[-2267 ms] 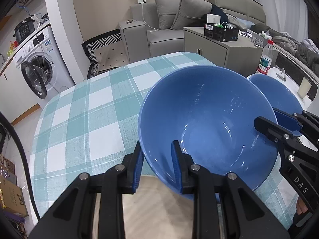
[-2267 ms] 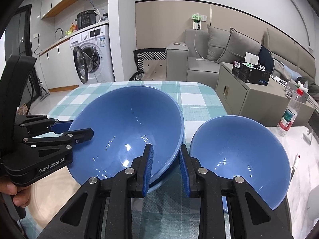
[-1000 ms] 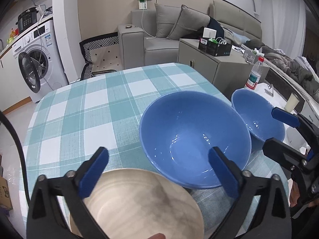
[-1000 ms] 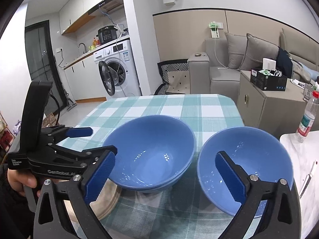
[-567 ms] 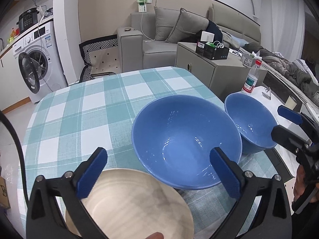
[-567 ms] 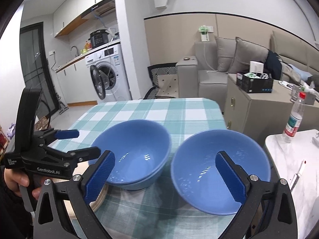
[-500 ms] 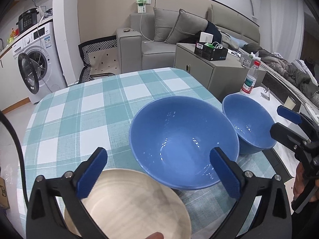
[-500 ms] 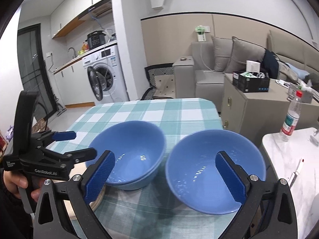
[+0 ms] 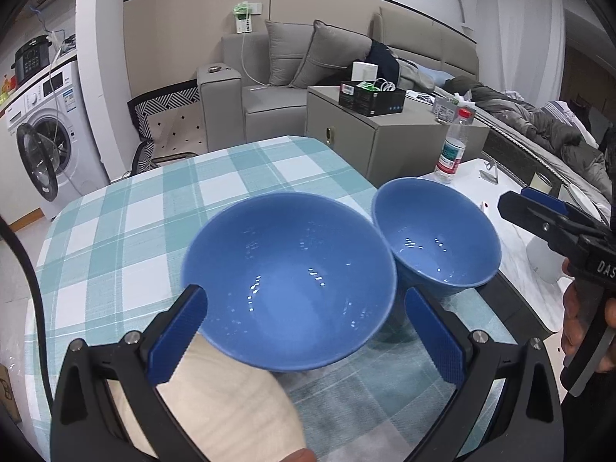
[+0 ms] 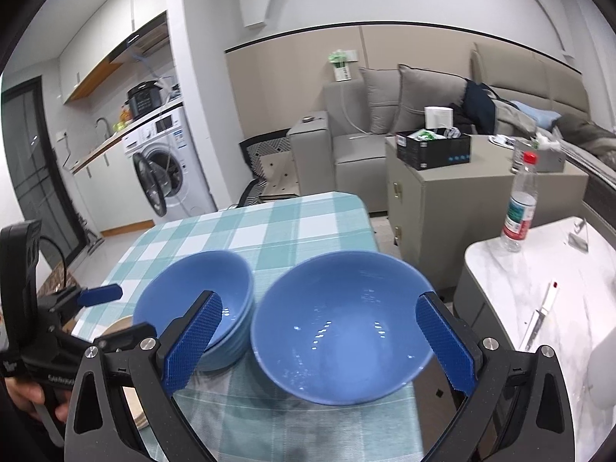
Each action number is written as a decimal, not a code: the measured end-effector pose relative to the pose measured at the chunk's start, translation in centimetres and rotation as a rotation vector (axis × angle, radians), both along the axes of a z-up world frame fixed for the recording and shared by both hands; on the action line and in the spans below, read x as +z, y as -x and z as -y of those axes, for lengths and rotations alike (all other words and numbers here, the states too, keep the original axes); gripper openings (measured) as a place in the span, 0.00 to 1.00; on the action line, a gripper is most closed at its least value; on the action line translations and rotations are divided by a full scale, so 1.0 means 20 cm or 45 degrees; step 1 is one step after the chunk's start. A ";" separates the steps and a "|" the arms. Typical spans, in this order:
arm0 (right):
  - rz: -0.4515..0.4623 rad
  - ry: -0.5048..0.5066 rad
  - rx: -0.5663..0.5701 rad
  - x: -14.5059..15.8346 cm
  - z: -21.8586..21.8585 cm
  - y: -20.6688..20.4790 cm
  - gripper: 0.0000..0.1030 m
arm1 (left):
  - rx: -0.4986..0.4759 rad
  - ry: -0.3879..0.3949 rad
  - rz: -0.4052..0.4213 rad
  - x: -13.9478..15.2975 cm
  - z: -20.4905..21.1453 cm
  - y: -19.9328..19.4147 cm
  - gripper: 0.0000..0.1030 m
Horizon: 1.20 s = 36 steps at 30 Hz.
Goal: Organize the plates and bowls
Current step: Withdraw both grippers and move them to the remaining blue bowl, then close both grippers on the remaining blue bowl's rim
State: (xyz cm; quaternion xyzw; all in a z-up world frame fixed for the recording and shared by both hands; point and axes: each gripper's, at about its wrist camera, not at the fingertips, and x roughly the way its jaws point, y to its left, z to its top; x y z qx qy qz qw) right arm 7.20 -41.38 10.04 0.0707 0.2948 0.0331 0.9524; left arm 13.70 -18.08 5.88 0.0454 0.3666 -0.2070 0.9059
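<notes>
Two blue bowls sit side by side on a table (image 9: 127,208) covered with a teal and white check cloth. From the left wrist camera, the stack (image 9: 288,281) of blue bowls lies in the middle of the near part of the table, with a wooden plate (image 9: 227,408) just beside it toward the near left corner; the stack's rim overlaps the plate's far edge in this view. The right wrist camera shows the stack (image 10: 196,304) as several nested bowls, their rims layered on its right side.

The single bowl (image 10: 342,323) stands near the table's right edge, just beside the stack; whether the two rims touch cannot be told. In the left view this bowl (image 9: 437,235) sits to the right of the stack.

The left gripper (image 9: 304,335) is spread wide, its blue pads either side of the stack's near rim and holding nothing. The right gripper (image 10: 319,342) is also spread wide, its pads framing the single bowl without gripping it. Each tool appears in the other's view, held by a hand (image 9: 585,323) at the edge of the frame.

Beyond the right edge stands a white marble side table (image 10: 512,281) carrying a plastic bottle (image 10: 519,208). A washing machine (image 10: 165,169) and a grey sofa (image 10: 385,131) are well behind.
</notes>
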 end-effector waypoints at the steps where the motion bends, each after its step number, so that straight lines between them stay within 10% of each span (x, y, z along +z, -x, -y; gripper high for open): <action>1: 0.001 -0.003 -0.007 0.00 0.01 0.00 0.99 | -0.007 0.003 0.005 0.00 0.02 0.01 1.00; 18: -0.014 -0.038 -0.075 -0.01 0.13 0.00 0.99 | -0.131 0.020 -0.002 -0.01 0.26 0.09 0.98; 28: -0.058 -0.061 -0.132 -0.07 0.22 -0.02 0.99 | -0.256 -0.009 -0.032 -0.03 0.40 0.16 0.60; 36: -0.092 -0.086 -0.135 -0.11 0.25 -0.04 0.99 | -0.304 0.014 -0.122 -0.07 0.49 0.15 0.55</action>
